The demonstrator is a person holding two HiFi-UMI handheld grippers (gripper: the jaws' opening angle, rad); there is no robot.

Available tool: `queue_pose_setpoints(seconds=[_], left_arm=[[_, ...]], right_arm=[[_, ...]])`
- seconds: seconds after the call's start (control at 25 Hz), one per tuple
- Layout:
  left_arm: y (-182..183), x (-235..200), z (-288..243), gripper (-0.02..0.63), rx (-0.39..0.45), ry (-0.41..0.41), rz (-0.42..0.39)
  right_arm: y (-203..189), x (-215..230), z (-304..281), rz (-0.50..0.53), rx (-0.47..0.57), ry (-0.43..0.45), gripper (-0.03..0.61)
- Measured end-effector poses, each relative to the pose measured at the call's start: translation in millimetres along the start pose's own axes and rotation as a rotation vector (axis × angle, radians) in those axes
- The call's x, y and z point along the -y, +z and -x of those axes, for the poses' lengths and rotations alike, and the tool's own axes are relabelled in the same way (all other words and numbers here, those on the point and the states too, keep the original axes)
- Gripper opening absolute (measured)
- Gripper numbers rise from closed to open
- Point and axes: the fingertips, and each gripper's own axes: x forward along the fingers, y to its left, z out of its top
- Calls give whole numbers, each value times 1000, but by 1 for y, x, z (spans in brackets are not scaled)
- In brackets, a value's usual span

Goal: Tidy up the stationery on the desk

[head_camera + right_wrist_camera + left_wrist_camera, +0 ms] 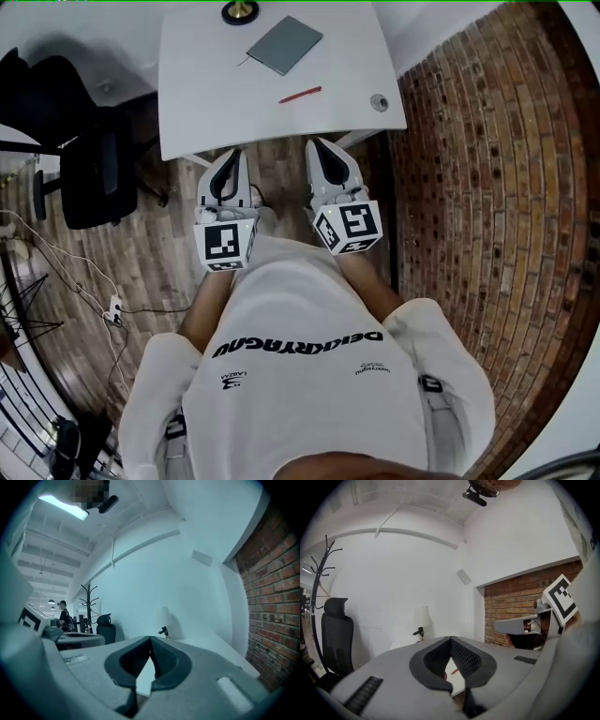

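Observation:
A white desk (206, 84) stands ahead of me in the head view. On it lie a grey notebook (284, 44), a red pen (300, 95) and a small round grey object (379, 102). My left gripper (232, 155) and right gripper (320, 144) are held side by side just short of the desk's near edge, both shut and empty. In the left gripper view the left gripper (450, 639) points at the desk, and the red pen (453, 671) shows through the gap below the closed tips. In the right gripper view the right gripper (150, 639) is shut too, facing the white desk top (206, 645).
A lamp base (240, 11) stands at the desk's far edge. A black office chair (94, 169) stands on the wooden floor at the left. A brick wall (487, 187) runs along the right. Cables (84, 291) trail over the floor at the lower left.

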Motion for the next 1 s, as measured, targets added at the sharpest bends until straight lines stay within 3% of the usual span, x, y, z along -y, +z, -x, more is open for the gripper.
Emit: queue_pose_setpoints(seconds=[0.24,0.56,1.0], left_arm=[[12,-48,-72,-2,-36,-66,-2],[-1,-86,-137,-2,-119,-143,27],[-31,-110,-204,-2,-210,-156,14]], right_arm=[[13,16,-75,-21,-21,-65,0],[-2,37,-136,-68,-86,-145,0],[-35,82,-187,-113,-179,-195,0]])
